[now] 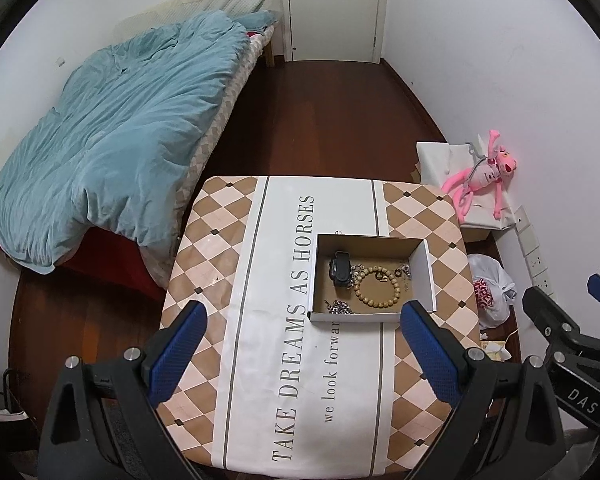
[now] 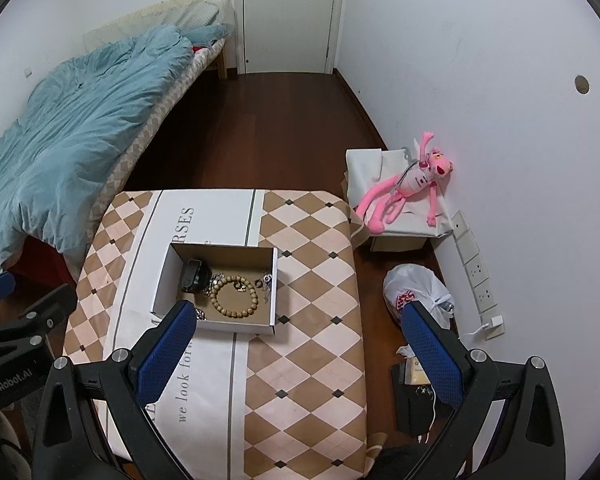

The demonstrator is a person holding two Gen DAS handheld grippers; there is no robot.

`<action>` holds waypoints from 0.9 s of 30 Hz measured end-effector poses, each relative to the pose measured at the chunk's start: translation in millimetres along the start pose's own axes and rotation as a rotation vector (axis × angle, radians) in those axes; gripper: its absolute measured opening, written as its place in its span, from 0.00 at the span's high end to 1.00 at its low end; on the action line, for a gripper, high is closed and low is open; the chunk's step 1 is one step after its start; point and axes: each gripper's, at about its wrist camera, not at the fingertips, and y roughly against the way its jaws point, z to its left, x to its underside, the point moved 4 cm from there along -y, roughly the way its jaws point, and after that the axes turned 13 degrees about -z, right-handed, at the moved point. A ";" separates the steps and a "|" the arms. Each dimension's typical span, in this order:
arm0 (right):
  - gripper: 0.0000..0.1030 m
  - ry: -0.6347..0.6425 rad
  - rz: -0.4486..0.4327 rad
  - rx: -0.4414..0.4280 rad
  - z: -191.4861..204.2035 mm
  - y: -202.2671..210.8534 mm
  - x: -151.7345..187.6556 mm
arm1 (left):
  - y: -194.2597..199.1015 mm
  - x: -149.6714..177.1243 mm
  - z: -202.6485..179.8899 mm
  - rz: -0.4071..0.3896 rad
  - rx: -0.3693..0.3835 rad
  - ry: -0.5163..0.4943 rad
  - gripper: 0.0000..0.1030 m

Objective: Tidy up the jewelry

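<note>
An open cardboard box (image 1: 422,266) (image 2: 274,280) sits on the table with the checkered cloth (image 1: 228,240) (image 2: 312,248). Inside lie a wooden bead bracelet (image 1: 377,290) (image 2: 235,297), a black watch (image 1: 340,270) (image 2: 194,275), a silver chain (image 1: 340,307) and small metal pieces (image 1: 404,272) (image 2: 266,282). My left gripper (image 1: 302,348) is open and empty, above the table in front of the box. My right gripper (image 2: 300,344) is open and empty, above the table's right front part. Each gripper shows at the edge of the other's view.
A bed with a blue duvet (image 1: 112,144) stands left of the table. A pink plush toy (image 2: 404,184) lies on a white box by the right wall. A white plastic bag (image 2: 418,292) and wall sockets (image 2: 476,268) are on the right floor side.
</note>
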 end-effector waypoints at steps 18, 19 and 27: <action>0.00 0.020 0.026 -0.007 3.9 -2.3 5.9 | -4.2 9.8 10.5 0.013 -0.029 -0.005 0.04; 0.00 0.020 0.027 -0.009 4.9 -2.4 6.0 | -5.1 11.1 10.9 0.017 -0.031 -0.006 0.04; 0.00 0.022 0.030 -0.013 6.3 -3.3 6.8 | -5.8 13.2 11.2 0.022 -0.031 -0.005 0.04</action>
